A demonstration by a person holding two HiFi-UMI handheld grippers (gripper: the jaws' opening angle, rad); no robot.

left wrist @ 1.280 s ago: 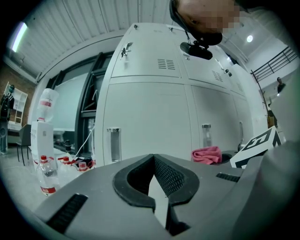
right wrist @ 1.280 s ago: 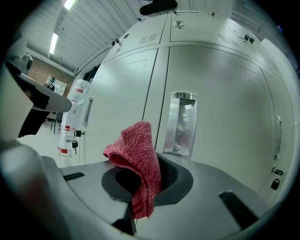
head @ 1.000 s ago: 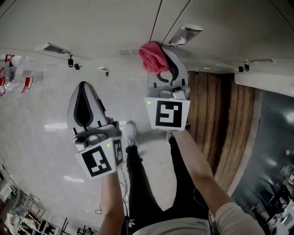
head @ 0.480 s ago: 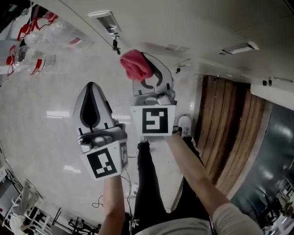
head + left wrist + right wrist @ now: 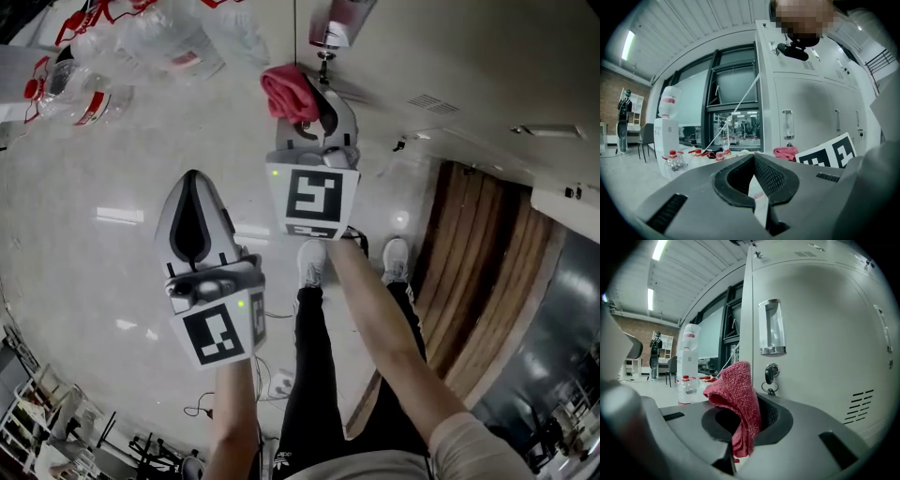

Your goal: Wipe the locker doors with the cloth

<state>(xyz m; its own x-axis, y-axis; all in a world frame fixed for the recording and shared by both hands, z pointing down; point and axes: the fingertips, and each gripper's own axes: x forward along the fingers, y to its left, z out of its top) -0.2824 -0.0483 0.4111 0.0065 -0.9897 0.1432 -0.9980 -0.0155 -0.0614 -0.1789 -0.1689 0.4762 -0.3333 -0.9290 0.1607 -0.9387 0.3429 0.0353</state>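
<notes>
Head view: the scene has been swung round since a second ago, and bottles (image 5: 141, 47) are now brought in at 11 o'clock. The cloth (image 5: 287, 91) is carried at 12 o'clock, clamped in the right tool (image 5: 305, 111).

Left gripper view: the left tool (image 5: 758, 199) is seen clenched, with nothing held.

Right gripper view: the cloth, a bunched red terry fold, is held near the locker door (image 5: 820, 348) at 2 o'clock but not seen touching it. Wiping is judged not yet begun.

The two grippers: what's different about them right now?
The right gripper has a red cloth pinched in its jaws; the left gripper is shut on nothing. The right gripper is close to a locker door; the left gripper sits lower and farther back. Both are grey and carry a marker cube.
</notes>
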